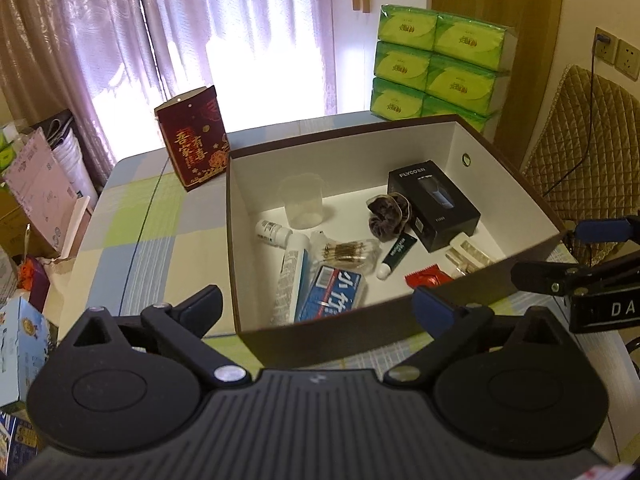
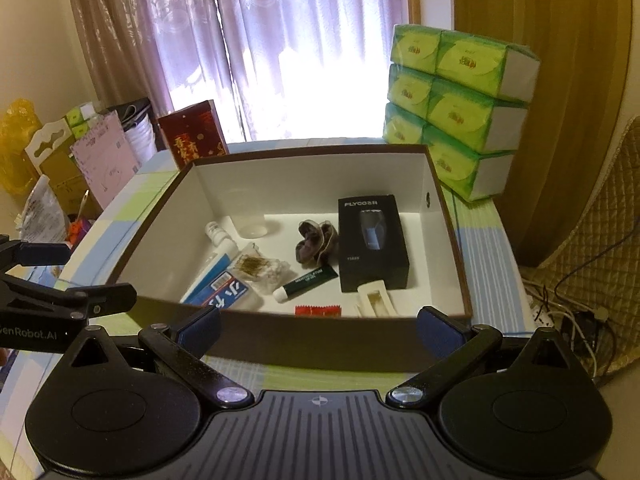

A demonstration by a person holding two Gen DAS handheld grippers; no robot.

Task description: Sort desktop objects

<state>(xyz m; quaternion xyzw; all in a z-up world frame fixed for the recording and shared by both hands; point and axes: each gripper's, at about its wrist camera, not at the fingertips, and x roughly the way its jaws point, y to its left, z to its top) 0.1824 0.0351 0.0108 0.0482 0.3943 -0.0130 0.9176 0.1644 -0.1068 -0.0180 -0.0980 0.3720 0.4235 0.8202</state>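
A brown box with a white inside (image 1: 456,136) (image 2: 444,216) stands on the checked tablecloth. In it lie a black shaver box (image 1: 434,204) (image 2: 372,240), a dark scrunchie (image 1: 386,212) (image 2: 316,242), a clear cup (image 1: 302,202), a white tube (image 1: 292,276), a blue packet (image 1: 330,294) (image 2: 224,294), a bag of hairpins (image 1: 348,254) (image 2: 260,270), a green tube (image 1: 396,256) (image 2: 308,280) and a red sachet (image 1: 428,280) (image 2: 318,310). My left gripper (image 1: 316,304) is open and empty before the box's near wall. My right gripper (image 2: 320,326) is open and empty there too.
A red gift box (image 1: 192,140) (image 2: 194,138) stands left of the box. Green tissue packs (image 1: 436,64) (image 2: 452,100) are stacked behind its right corner. Cartons and bags (image 1: 36,188) crowd the floor at left. A quilted chair (image 1: 588,148) and cables (image 2: 560,312) are at right.
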